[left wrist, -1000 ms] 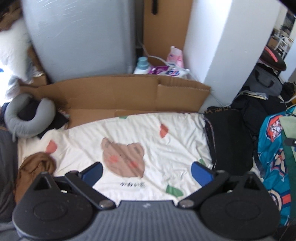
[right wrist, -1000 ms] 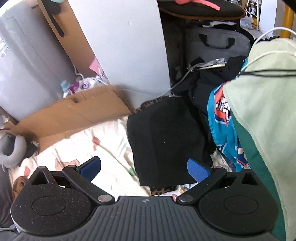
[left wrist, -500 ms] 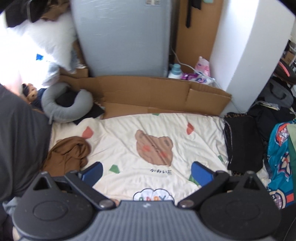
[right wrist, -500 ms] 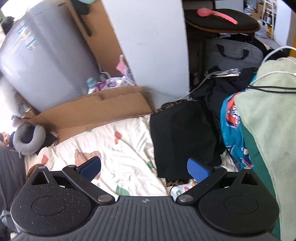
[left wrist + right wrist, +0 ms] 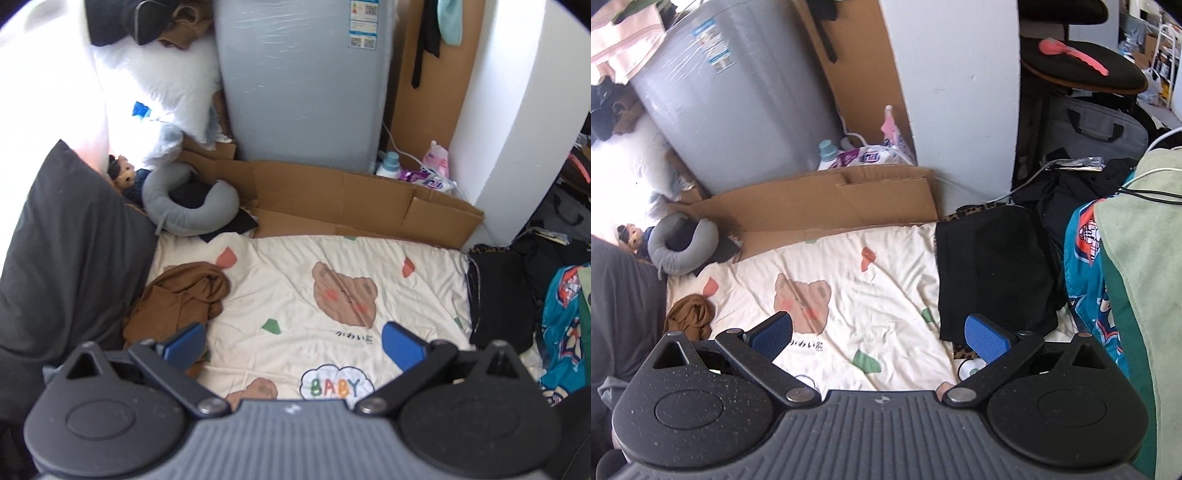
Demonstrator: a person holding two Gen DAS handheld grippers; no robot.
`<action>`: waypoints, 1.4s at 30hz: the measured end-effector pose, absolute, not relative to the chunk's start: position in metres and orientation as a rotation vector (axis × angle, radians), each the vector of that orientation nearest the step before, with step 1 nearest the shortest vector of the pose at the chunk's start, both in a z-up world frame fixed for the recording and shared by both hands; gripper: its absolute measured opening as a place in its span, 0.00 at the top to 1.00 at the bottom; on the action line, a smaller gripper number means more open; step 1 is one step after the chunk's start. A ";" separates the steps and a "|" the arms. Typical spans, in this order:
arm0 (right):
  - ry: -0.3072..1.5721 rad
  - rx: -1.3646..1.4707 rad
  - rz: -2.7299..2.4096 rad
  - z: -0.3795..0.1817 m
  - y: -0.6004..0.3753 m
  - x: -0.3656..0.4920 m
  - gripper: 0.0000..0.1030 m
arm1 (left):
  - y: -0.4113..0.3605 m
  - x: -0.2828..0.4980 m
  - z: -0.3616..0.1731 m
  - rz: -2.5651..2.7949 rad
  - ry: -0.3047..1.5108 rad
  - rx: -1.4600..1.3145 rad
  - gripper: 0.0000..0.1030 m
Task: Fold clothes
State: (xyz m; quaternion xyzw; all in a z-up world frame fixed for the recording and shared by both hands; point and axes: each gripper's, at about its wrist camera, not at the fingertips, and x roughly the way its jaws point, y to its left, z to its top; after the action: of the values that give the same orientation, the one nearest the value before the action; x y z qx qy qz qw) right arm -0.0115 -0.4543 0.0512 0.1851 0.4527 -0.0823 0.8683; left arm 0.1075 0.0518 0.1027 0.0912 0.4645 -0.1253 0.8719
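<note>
1. A brown garment [image 5: 181, 299] lies crumpled in a loose heap on the cream bear-print blanket [image 5: 295, 280], at about 9 o'clock in the left wrist view, its left edge against a dark grey pillow [image 5: 62, 251].
2. A black garment [image 5: 993, 269] lies folded flat in a neat rectangle at about 2 o'clock in the right wrist view, overlapping the blanket's right edge, with leopard-print fabric [image 5: 975, 211] showing beneath it.

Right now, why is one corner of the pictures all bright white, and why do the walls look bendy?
Left wrist view: strong light washes out the upper left beside the white pillow. Right wrist view: the same glare whitens the left edge above the grey neck pillow. Both: the fisheye lens bows the white wall and darkens the picture's corners.
</note>
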 end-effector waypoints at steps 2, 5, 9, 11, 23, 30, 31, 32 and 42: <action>0.949 0.366 -0.165 0.055 -0.446 -0.015 0.00 | 0.057 0.098 0.101 -0.236 0.948 0.182 0.00; 0.955 0.330 -0.150 0.058 -0.432 -0.020 0.00 | 0.063 0.084 0.095 -0.213 0.927 0.160 0.00; 0.965 0.305 -0.125 0.061 -0.415 -0.027 0.00 | 0.063 0.063 0.083 -0.215 0.923 0.103 0.00; 0.969 0.285 -0.113 0.063 -0.408 -0.031 0.00 | 0.059 0.053 0.078 -0.221 0.922 0.092 0.00; 0.993 0.254 -0.084 0.052 -0.380 -0.040 0.00 | 0.035 0.020 0.051 -0.169 0.919 0.034 0.00; 1.022 0.244 -0.071 0.039 -0.370 -0.042 0.00 | 0.036 0.019 0.036 -0.119 0.953 0.010 0.00; 1.024 0.241 -0.075 0.038 -0.370 -0.042 0.00 | 0.035 0.019 0.034 -0.118 0.961 0.011 0.00; 1.026 0.238 -0.080 0.038 -0.369 -0.042 0.00 | 0.032 0.019 0.031 -0.121 0.968 0.017 0.00; 1.061 0.179 -0.061 0.030 -0.356 -0.040 0.00 | 0.005 0.017 0.012 -0.167 1.018 0.065 0.00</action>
State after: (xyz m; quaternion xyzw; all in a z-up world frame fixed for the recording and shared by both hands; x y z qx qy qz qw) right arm -0.0395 -0.3564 0.0302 0.0854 0.5050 -0.0289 0.8584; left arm 0.0165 0.0054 0.0123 0.0310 0.4866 -0.0800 0.8694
